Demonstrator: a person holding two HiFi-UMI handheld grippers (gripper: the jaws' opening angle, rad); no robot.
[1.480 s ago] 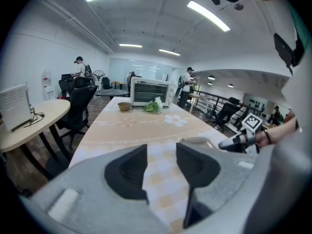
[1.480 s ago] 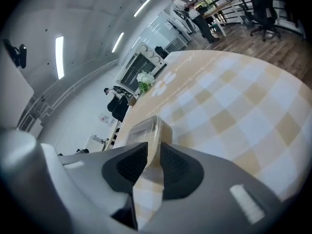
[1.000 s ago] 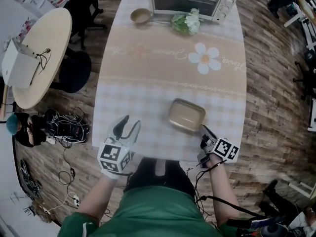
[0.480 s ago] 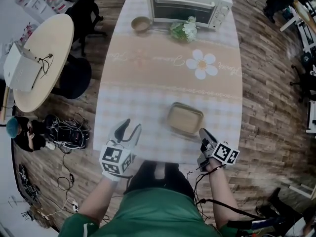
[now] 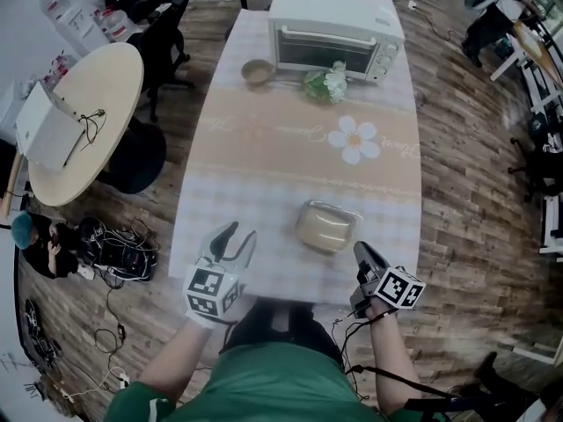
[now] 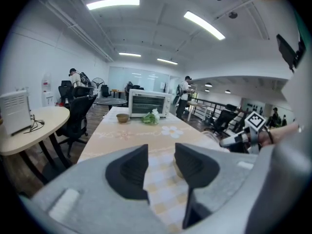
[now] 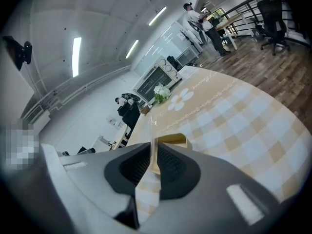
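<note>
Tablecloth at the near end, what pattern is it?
Pale yellow-and-white checks on the tablecloth around the container; the head view shows it best.

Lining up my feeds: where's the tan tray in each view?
Head view: tan tray by the table's near edge.
Left gripper view: tan tray low, between the jaws.
Right gripper view: tan tray centre, rim between the jaws.
Shared landmark: toaster oven at the table's far end.

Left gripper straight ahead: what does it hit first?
Way looks free nearby: left gripper faces bare tablecloth, tan container just right of its line. Far off, likely the flowers by the toaster oven.
</note>
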